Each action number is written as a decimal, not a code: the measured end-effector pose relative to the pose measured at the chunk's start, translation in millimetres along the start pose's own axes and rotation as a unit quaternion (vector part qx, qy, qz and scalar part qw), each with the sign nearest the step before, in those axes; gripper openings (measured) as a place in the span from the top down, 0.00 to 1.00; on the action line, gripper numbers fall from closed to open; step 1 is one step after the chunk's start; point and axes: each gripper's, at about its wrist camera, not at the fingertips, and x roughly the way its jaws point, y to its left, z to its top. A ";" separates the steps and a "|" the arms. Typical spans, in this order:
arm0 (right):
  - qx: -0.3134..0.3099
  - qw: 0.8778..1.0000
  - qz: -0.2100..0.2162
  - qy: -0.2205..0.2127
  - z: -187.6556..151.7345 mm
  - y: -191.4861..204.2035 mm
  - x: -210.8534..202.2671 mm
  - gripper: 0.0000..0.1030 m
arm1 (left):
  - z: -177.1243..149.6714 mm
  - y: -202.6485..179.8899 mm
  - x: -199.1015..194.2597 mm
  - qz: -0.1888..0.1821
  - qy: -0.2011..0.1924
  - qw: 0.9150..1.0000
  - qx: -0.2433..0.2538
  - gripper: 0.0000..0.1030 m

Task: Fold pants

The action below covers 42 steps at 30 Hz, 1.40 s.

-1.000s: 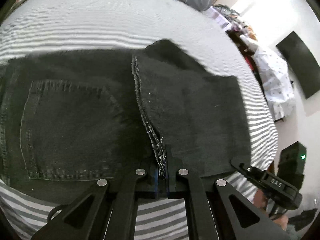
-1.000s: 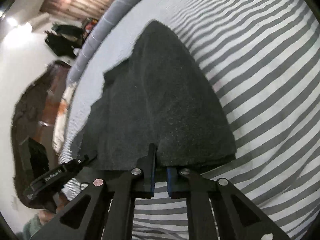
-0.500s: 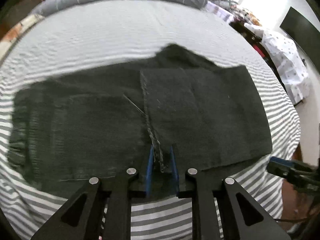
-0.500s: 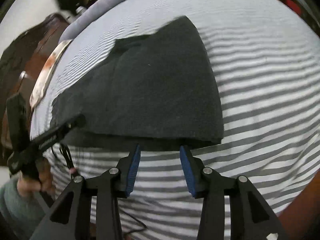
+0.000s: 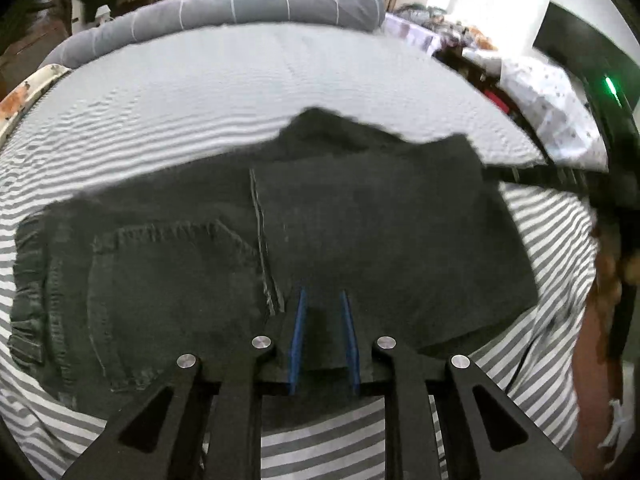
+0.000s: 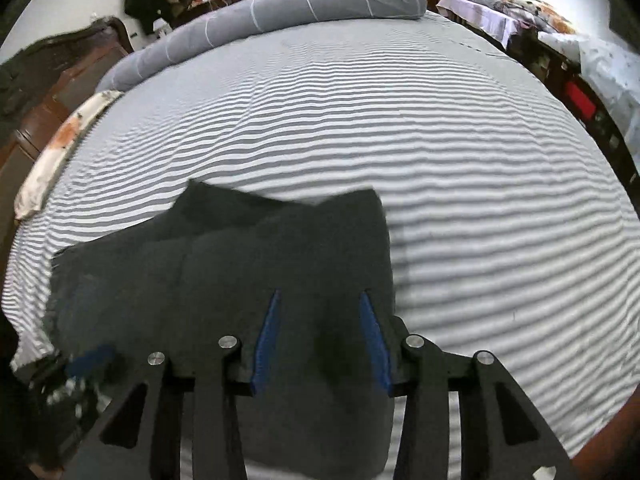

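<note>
Pants (image 5: 280,248), folded, flat on striped bed sheet (image 6: 480,184); grey bolster (image 5: 240,12) behind. Left gripper (image 5: 323,300) and right gripper (image 6: 320,300) hang over them, jaws parted, holding nothing.

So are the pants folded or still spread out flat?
Folded: on the pants a leg lies doubled over the seat, its hem beside the back pocket.
</note>
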 end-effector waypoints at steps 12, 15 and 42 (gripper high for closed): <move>-0.006 0.999 -0.030 0.035 26.4 -15.9 60.1 0.61 | -6.0 6.4 23.1 -0.002 0.010 1.000 0.013 0.81; -0.008 0.999 -0.023 0.046 13.4 -11.8 48.8 0.61 | -6.8 8.2 23.8 -0.003 0.010 1.000 0.014 0.81; 0.014 0.999 -0.014 0.047 -87.3 26.2 -34.1 0.41 | -32.0 72.8 -51.6 -0.049 -0.033 0.991 -0.118 0.50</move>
